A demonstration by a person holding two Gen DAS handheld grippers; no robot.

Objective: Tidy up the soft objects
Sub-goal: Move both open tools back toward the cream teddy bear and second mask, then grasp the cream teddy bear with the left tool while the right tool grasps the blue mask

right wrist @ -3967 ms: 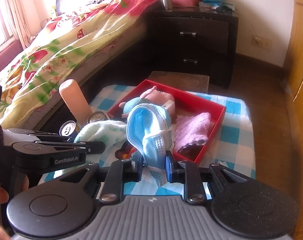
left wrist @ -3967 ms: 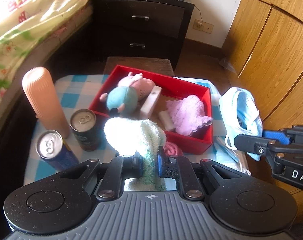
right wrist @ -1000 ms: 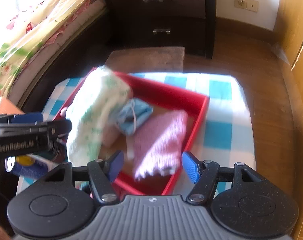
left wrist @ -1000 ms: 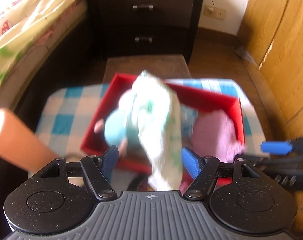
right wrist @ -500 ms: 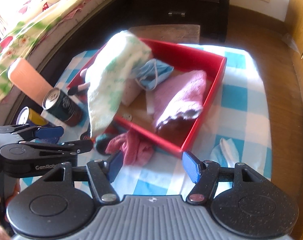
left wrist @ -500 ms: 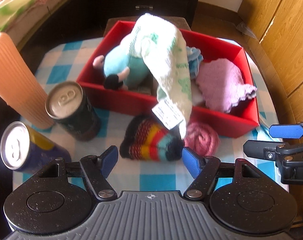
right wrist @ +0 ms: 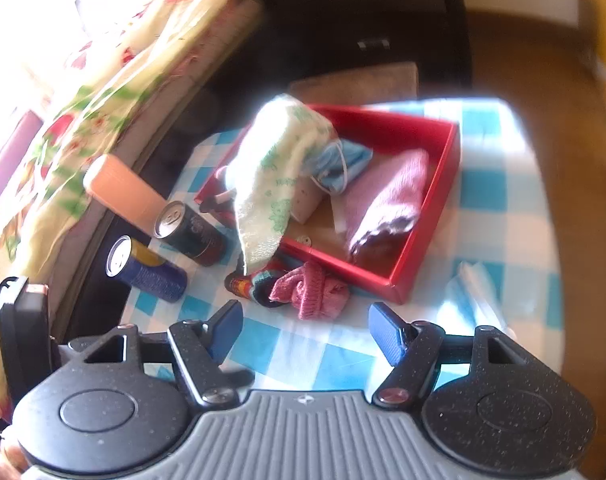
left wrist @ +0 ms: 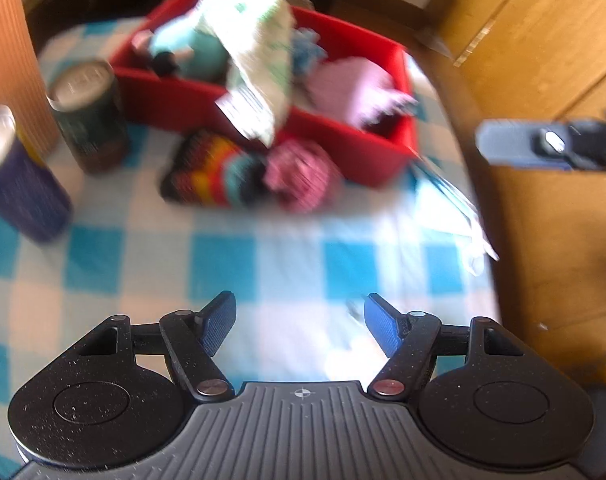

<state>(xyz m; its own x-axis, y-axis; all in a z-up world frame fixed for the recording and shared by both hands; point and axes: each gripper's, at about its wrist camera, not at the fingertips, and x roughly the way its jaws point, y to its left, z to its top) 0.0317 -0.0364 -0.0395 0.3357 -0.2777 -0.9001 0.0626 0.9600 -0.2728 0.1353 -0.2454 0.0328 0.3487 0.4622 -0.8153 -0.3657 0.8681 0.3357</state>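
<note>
A red tray (left wrist: 343, 148) (right wrist: 435, 208) on the blue-checked cloth holds a teal plush (left wrist: 199, 52), a blue face mask (right wrist: 339, 164) and a pink knit cloth (right wrist: 387, 196). A white-green towel (left wrist: 259, 44) (right wrist: 275, 168) drapes over the tray's near edge. A striped sock (left wrist: 211, 168) and a pink knit bundle (left wrist: 303, 172) (right wrist: 311, 288) lie on the cloth in front of the tray. My left gripper (left wrist: 301, 320) is open and empty, well back from the tray. My right gripper (right wrist: 305, 328) is open and empty just short of the pink bundle.
Two drink cans (right wrist: 191, 232) (right wrist: 147, 268) and an orange ribbed cylinder (right wrist: 123, 192) stand left of the tray. Clear plastic packaging (right wrist: 475, 292) lies at the cloth's right edge. A bed, dark nightstand (right wrist: 363, 20) and wooden wardrobe (left wrist: 543, 60) surround the table.
Both grippers have drawn back from the tray, open and empty. The towel and face mask, held earlier, now rest in the tray.
</note>
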